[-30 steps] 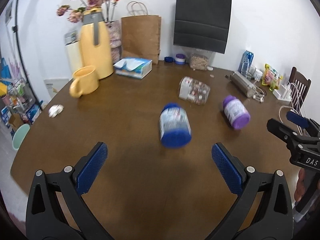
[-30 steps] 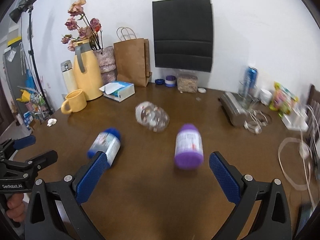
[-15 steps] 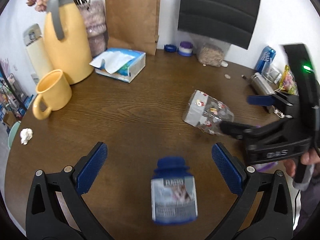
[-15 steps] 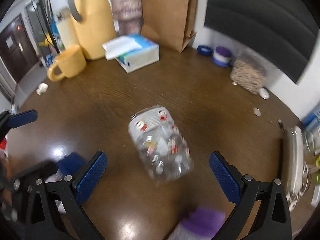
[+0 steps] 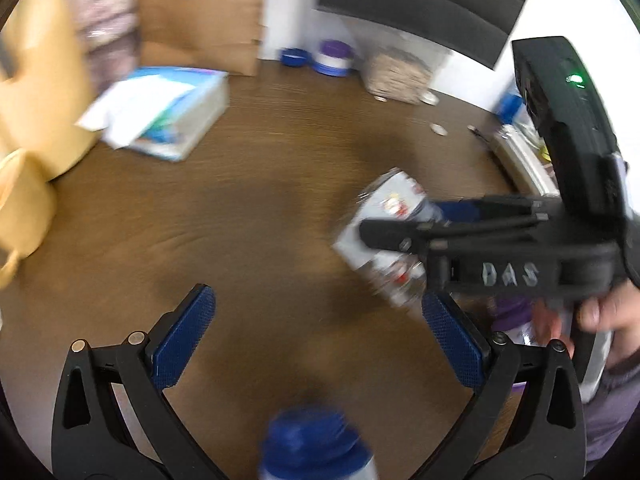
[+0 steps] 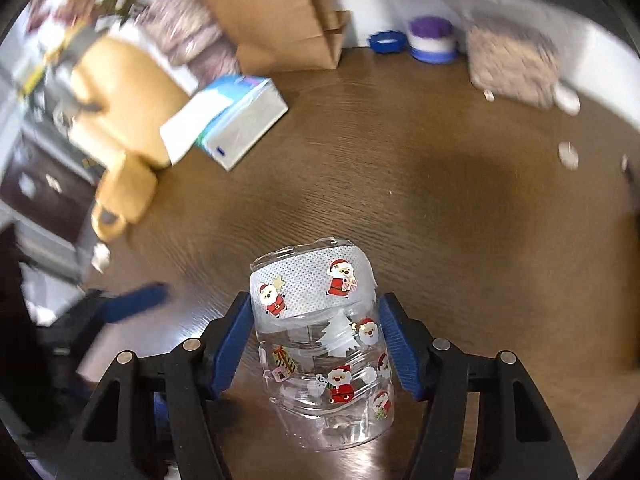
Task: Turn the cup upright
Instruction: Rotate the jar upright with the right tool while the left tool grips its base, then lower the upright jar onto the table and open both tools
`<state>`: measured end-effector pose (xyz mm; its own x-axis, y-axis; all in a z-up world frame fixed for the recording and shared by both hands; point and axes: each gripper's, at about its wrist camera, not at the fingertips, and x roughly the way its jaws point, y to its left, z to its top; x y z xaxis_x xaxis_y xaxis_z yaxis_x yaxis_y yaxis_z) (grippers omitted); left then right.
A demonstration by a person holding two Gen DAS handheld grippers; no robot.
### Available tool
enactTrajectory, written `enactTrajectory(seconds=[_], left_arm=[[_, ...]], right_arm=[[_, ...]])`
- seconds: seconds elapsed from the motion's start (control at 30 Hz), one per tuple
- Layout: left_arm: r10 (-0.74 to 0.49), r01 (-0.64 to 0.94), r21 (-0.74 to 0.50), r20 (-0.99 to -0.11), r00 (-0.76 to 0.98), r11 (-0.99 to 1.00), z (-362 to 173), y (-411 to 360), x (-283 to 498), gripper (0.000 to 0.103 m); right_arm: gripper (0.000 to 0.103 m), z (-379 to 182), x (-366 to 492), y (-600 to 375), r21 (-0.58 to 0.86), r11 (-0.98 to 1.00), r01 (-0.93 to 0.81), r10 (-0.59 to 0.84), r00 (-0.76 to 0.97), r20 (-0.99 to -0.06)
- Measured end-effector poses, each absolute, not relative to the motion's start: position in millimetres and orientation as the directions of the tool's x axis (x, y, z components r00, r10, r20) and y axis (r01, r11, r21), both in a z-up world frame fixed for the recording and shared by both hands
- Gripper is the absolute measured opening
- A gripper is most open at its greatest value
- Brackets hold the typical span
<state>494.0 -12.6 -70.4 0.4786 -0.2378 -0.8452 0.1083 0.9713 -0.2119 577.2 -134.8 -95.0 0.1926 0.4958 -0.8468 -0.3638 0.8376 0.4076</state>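
Note:
The cup (image 6: 324, 328) is clear plastic with Santa stickers and a white band. In the right wrist view it lies between the blue pads of my right gripper (image 6: 316, 344), which press on both its sides. In the left wrist view the cup (image 5: 384, 232) lies on its side on the brown table (image 5: 248, 208), with the right gripper (image 5: 404, 224) closed around it from the right. My left gripper (image 5: 320, 344) is open and empty, hovering over the table to the left of the cup.
A blue-capped bottle (image 5: 316, 448) lies just under my left gripper. A tissue box (image 6: 228, 120), yellow mug (image 6: 124, 196) and yellow jug (image 6: 116, 96) stand at the left. Paper bags, small jars and a grain jar (image 6: 512, 64) line the back wall.
My right gripper moved in on the cup and closed on its sides. My left gripper moved forward past the blue-capped bottle, which now sits at the bottom of its view.

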Motion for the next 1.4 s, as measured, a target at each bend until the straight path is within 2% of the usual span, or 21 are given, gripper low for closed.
enactTrajectory(seconds=[0.1,0.13,0.2,0.23,0.4,0.5,0.53,0.57,0.67,0.7,0.73,0.77,0.87,0.93,1.03,1.13,1.17,1.2,1.27,1.4], left_arm=[[-0.351,0.117,-0.333,-0.836,0.421,0.936,-85.2,-16.6,518.8,0.097],[-0.404,0.103,-0.397,-0.828,0.389,0.912,-90.8,-15.8,525.7,0.092],[-0.484,0.111,-0.476,-0.808,0.337,0.872,-98.8,-20.7,534.0,0.073],[-0.492,0.117,-0.482,-0.806,0.330,0.868,-99.9,-23.6,535.2,0.071],[-0.479,0.137,-0.463,-0.798,0.366,0.876,-97.5,-27.1,534.4,0.061],[-0.436,0.172,-0.401,-0.800,0.412,0.900,-93.4,-22.6,528.6,0.059],[-0.433,0.193,-0.388,-0.792,0.430,0.901,-90.8,-21.6,526.9,0.058],[-0.433,0.226,-0.369,-0.777,0.457,0.901,-86.1,-20.3,523.5,0.058],[-0.431,0.333,-0.290,-0.735,0.523,0.897,-73.5,-19.9,507.5,0.058],[-0.436,0.359,-0.273,-0.726,0.532,0.893,-71.3,-20.6,504.0,0.058],[-0.440,0.383,-0.256,-0.718,0.540,0.888,-69.5,-21.8,500.9,0.058],[-0.429,0.399,-0.226,-0.716,0.551,0.889,-68.1,-22.8,498.0,0.058],[-0.406,0.402,-0.194,-0.728,0.552,0.895,-71.5,-18.0,494.8,0.065],[-0.404,0.396,-0.199,-0.737,0.543,0.896,-73.9,-16.1,497.0,0.069],[-0.467,0.375,-0.303,-0.727,0.503,0.876,-76.0,-8.7,509.6,0.070],[-0.555,0.378,-0.414,-0.703,0.445,0.828,-83.8,-1.6,523.9,0.080],[-0.580,0.391,-0.437,-0.691,0.430,0.810,-86.3,-3.1,526.6,0.077],[-0.596,0.416,-0.438,-0.679,0.428,0.797,-85.8,-5.5,522.7,0.068],[-0.594,0.453,-0.404,-0.669,0.447,0.795,-85.7,-9.9,510.5,0.066],[-0.601,0.472,-0.396,-0.662,0.448,0.788,-90.0,-9.6,506.0,0.066]], right_arm=[[0.067,-102.5,579.8,-151.4,0.555,0.790,-0.261,0.604,0.166,-0.780],[0.067,-103.6,579.8,-154.4,0.583,0.776,-0.239,0.624,0.166,-0.763],[0.067,-108.9,581.1,-159.1,0.650,0.735,-0.193,0.678,0.158,-0.718],[0.067,-109.5,581.6,-161.6,0.664,0.725,-0.180,0.688,0.163,-0.707],[0.073,-107.2,587.3,-160.3,0.697,0.690,-0.193,0.723,0.139,-0.677],[0.076,-103.3,593.3,-159.3,0.730,0.648,-0.217,0.759,0.096,-0.644],[0.084,-101.6,595.5,-159.2,0.732,0.643,-0.224,0.761,0.078,-0.644],[0.086,-99.9,599.1,-157.6,0.739,0.633,-0.231,0.767,0.054,-0.639],[0.086,-93.9,607.1,-147.6,0.772,0.579,-0.262,0.793,-0.037,-0.608],[0.086,-92.1,606.2,-145.4,0.765,0.585,-0.270,0.786,-0.042,-0.617],[0.081,-88.6,605.8,-141.5,0.750,0.595,-0.288,0.774,-0.046,-0.631],[0.072,-84.0,604.2,-137.0,0.731,0.606,-0.314,0.759,-0.044,-0.649],[0.064,-72.3,595.7,-122.0,0.621,0.675,-0.398,0.678,0.001,-0.735],[0.064,-67.7,588.7,-116.5,0.578,0.688,-0.438,0.656,0.036,-0.754],[0.064,-53.0,572.0,-109.6,0.465,0.695,-0.549,0.627,0.145,-0.766],[0.064,-44.2,552.8,-98.6,0.315,0.716,-0.624,0.561,0.245,-0.790],[0.064,-41.6,547.2,-95.1,0.253,0.729,-0.636,0.531,0.293,-0.795],[0.064,-41.0,544.2,-92.9,0.221,0.726,-0.651,0.519,0.308,-0.797],[0.064,-40.9,538.9,-90.1,0.181,0.725,-0.665,0.501,0.329,-0.800],[0.065,-46.5,536.2,-91.1,0.186,0.733,-0.654,0.504,0.338,-0.795]])
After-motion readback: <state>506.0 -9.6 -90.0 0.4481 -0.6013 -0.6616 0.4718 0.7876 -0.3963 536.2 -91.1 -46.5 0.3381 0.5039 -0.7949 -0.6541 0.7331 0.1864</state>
